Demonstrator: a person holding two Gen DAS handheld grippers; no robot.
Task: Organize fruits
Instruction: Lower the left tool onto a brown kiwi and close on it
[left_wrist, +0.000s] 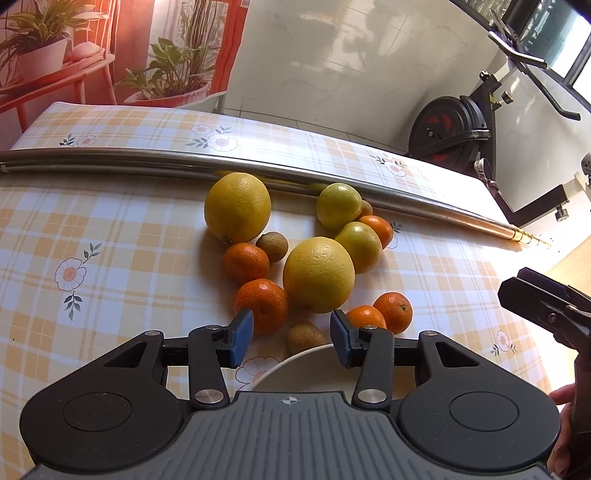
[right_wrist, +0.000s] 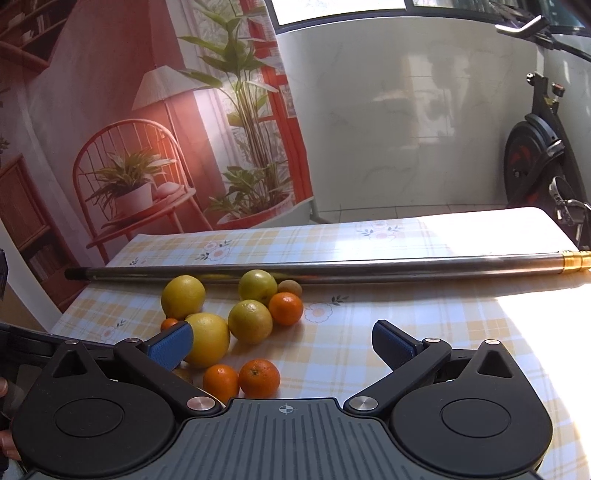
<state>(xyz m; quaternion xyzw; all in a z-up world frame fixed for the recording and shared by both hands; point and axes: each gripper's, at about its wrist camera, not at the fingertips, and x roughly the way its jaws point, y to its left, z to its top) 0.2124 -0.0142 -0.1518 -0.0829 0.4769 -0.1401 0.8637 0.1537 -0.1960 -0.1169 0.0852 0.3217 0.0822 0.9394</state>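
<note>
Evidently unsorted, the fruit lies heaped against the metal rod (left_wrist: 147, 162) on the desk (left_wrist: 110, 221); both the left gripper (left_wrist: 291, 338) and right gripper (right_wrist: 282, 341) hover spread and empty, the left above a white bowl (left_wrist: 295, 369), likely the destination.

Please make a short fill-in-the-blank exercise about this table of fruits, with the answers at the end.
1. The long steel rod lies ____ the fruits, on their far side.
2. The jaws of the left gripper stand ____ and hold nothing.
3. The small orange mandarins lie on a checked ____.
4. The white plate rim shows ____ the left gripper.

Answers: behind; open; tablecloth; below
</note>
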